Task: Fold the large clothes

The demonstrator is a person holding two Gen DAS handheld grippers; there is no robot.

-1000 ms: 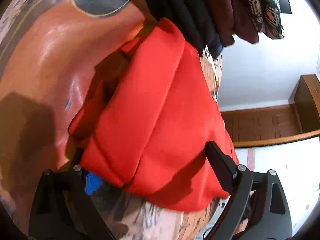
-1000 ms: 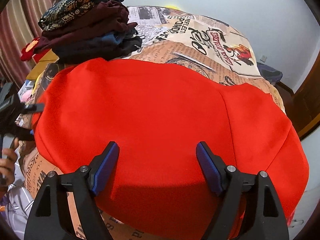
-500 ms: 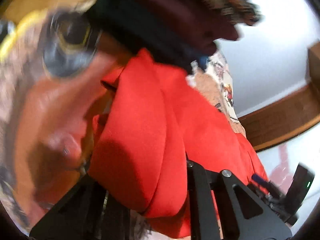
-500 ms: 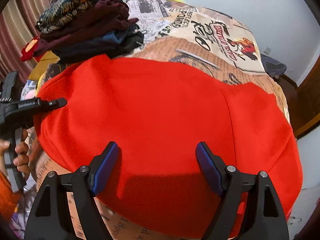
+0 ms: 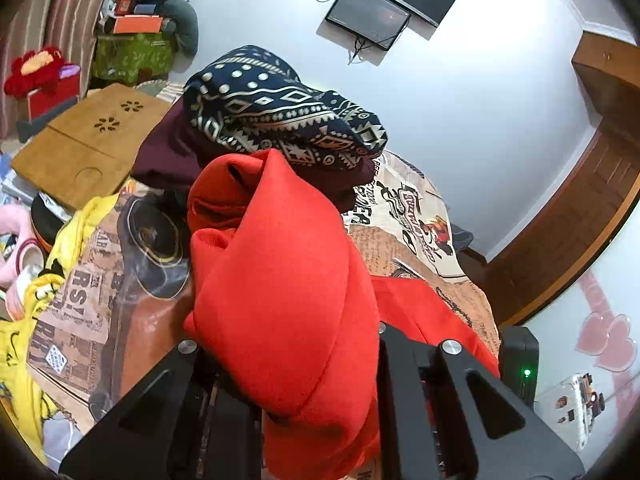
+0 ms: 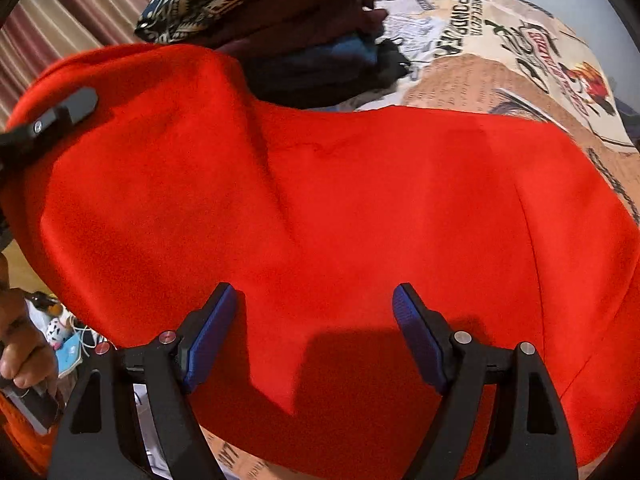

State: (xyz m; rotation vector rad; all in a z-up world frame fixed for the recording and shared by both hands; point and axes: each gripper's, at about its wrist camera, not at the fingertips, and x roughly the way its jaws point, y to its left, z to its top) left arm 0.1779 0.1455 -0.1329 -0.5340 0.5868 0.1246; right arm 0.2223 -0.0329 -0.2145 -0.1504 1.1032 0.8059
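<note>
- Left wrist view: the left gripper [image 5: 296,364] is clenched on a bunched fold of the red garment [image 5: 280,280], which rises in a thick roll between its black fingers and is lifted off the bed [image 5: 404,220].
- Behind that roll sits a stack of folded clothes [image 5: 280,120], a patterned navy piece on top and maroon beneath, near the far edge of the bed.
- A wooden lap tray [image 5: 84,144] lies off the bed's left edge.
- Right wrist view: the right gripper [image 6: 312,336] hangs released, its blue pads [image 6: 208,340] spread wide above the garment [image 6: 360,208].
- The garment lies spread across the near part of the bed's printed cover [image 6: 520,60], its left end raised, with the left gripper [image 6: 60,116] against it there.
</note>
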